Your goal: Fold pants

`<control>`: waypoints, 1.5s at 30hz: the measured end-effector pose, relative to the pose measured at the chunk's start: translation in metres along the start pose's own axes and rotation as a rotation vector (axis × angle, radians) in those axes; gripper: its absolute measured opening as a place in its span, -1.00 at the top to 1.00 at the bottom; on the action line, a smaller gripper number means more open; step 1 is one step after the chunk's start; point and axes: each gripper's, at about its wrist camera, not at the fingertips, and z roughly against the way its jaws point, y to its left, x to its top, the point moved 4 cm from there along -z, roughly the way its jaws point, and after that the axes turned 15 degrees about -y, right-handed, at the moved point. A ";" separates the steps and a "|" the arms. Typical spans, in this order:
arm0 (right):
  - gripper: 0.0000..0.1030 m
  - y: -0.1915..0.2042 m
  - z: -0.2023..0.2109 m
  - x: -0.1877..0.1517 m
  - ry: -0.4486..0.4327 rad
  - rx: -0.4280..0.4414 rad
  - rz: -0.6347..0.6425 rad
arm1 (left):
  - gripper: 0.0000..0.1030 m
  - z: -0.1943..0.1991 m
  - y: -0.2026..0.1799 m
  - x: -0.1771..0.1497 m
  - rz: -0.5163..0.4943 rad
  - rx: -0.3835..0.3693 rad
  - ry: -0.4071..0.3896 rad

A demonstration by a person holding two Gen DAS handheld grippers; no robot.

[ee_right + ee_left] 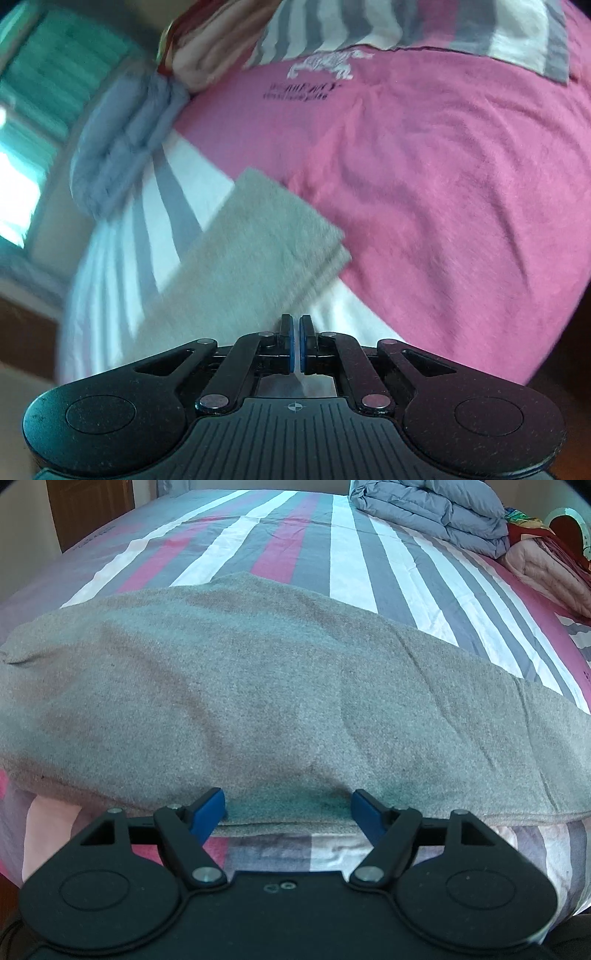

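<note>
Striped bedsheet (pixel 343 557) in grey, white and pink fills the background, and across it lie the grey pants (pixel 258 686), spread flat along the near edge of the bed, the natural layout for lining up a fold. One leg end (pixel 255 243) runs out to the side onto the pink part of the sheet (pixel 461 206), its hem square and apparently already doubled, two layers showing at the edge.

Left gripper (pixel 288 806) sits right at the near edge of the fabric, blue pads (pixel 210 808) spread well apart and straddling that edge. They look to rest against the cloth rather than pinch it, so my read is it's pinning or steadying the fabric there, not grasping.

Right gripper (pixel 295 332) hangs just off the near end of that leg, jaws clenched together with nothing visible between the pads. That picture is smeared with motion, so fine contact is hard to judge.

Further out, a folded grey quilt (pixel 436 509) and pink bedding (pixel 543 568) sit stacked at the far corner, clear of the work.
</note>
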 end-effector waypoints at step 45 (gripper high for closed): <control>0.43 -0.013 -0.008 -0.002 -0.066 0.053 -0.198 | -0.40 0.000 0.001 0.001 -0.005 0.015 0.003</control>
